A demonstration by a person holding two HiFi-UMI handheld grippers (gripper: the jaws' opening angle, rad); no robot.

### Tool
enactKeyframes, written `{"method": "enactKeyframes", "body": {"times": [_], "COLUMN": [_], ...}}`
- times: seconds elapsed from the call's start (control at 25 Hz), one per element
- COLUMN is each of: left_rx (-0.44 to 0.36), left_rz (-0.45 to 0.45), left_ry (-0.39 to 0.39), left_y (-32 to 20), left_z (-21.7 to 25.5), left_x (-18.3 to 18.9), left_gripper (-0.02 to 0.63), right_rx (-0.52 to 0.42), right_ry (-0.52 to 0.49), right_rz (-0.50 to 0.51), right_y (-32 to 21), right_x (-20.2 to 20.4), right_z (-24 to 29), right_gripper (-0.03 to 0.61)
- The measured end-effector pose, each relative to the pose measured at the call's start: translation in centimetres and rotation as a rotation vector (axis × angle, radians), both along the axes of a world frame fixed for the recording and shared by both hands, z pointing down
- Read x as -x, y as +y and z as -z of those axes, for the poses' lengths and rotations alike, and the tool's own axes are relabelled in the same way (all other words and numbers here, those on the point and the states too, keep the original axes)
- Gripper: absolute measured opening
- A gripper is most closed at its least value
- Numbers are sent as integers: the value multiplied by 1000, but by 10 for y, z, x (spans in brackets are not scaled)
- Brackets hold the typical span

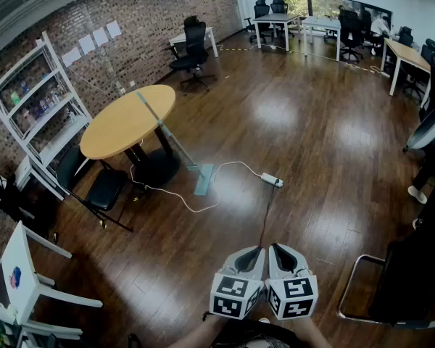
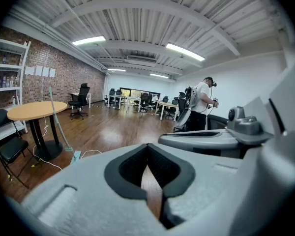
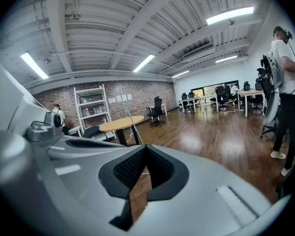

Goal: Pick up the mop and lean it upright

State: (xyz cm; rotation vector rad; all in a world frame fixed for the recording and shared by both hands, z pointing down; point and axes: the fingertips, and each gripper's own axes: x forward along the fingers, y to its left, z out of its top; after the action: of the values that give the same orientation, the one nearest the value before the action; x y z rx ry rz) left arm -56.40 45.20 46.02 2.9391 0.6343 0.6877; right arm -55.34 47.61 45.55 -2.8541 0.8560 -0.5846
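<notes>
The left gripper (image 1: pixel 252 251) and right gripper (image 1: pixel 278 249) sit side by side, both with jaws pressed together on nothing. The mop (image 1: pixel 171 135) stands well apart at their 11 o'clock, handle slanting toward 10 o'clock onto the round table (image 1: pixel 123 125), the left gripper slightly nearer. The floor between is open, though a white cable (image 1: pixel 239 164) runs just beside the mop head (image 1: pixel 203 180).

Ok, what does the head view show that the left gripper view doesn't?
Only the head view shows the power strip on the floor and the marker cubes on the left gripper and right gripper. Only the left gripper view shows the ceiling lights and its own shut jaws close up. Both show the mop leaning on the round table, the brick wall and the white shelf.
</notes>
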Motion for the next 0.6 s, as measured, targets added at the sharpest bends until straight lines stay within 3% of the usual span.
{"method": "enactKeyframes", "body": {"times": [0.32,0.6], "left_rx": [24,54], "left_rz": [-49,-145], "left_ry": [32,43], "left_y": [0,-30], "left_z": [-7,-4], "left_x": [-65,-169], "left_gripper": [3,3], "right_rx": [-14,16], "right_ry": [7,-1], "right_rz": [-49,-150], "right_y": [1,-20], "right_x": [-61,-154], "right_z": [-11,-10], "right_gripper": [2,2]}}
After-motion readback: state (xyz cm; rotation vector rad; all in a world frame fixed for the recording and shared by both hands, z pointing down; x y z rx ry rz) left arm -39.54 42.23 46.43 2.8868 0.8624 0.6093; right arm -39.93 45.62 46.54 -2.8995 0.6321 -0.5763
